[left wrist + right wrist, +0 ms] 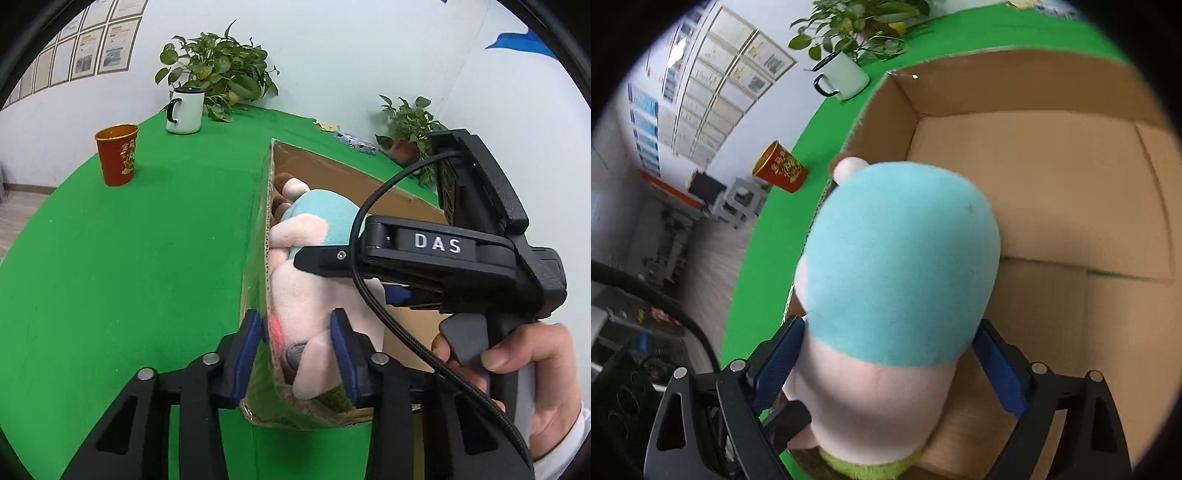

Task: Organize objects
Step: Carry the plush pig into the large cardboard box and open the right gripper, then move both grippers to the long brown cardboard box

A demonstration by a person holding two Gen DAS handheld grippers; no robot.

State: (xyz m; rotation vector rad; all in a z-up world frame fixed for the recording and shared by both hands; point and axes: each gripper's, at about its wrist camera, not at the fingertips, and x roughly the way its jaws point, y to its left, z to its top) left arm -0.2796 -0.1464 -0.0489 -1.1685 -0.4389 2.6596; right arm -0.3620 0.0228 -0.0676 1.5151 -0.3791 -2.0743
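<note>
Table [147, 258]: covered in green cloth and carrying everything else in view; most of its near surface is bare.
Cardboard box [1052, 192]: open-topped and standing on the cloth; apart from the toy at its left end, the brown floor is empty.
Plush toy [901, 266]: pink body with a turquoise back, inside the box against the left wall; this is the task's object, and it appears already delivered.
Right gripper [886, 363]: its jaws stand wide around the toy's lower body, blue pads at each flank; whether they press or merely flank it cannot be told, and the plush shows no clear dent.
Left gripper [299, 360]: its jaws are narrowed astride the box's near wall, one pad outside touching the cardboard, the other inside beside the toy's face; a firm pinch on the wall cannot be confirmed.
Hand [517, 369]: wrapped around the right gripper's handle.
White mug [184, 110]: upright on the cloth beyond the box, near a potted plant [218, 70].
Red cup [117, 153]: upright, well apart from the box.
Progress: judged early to middle, with one toy boxed; the mug and cup probably remain.
</note>
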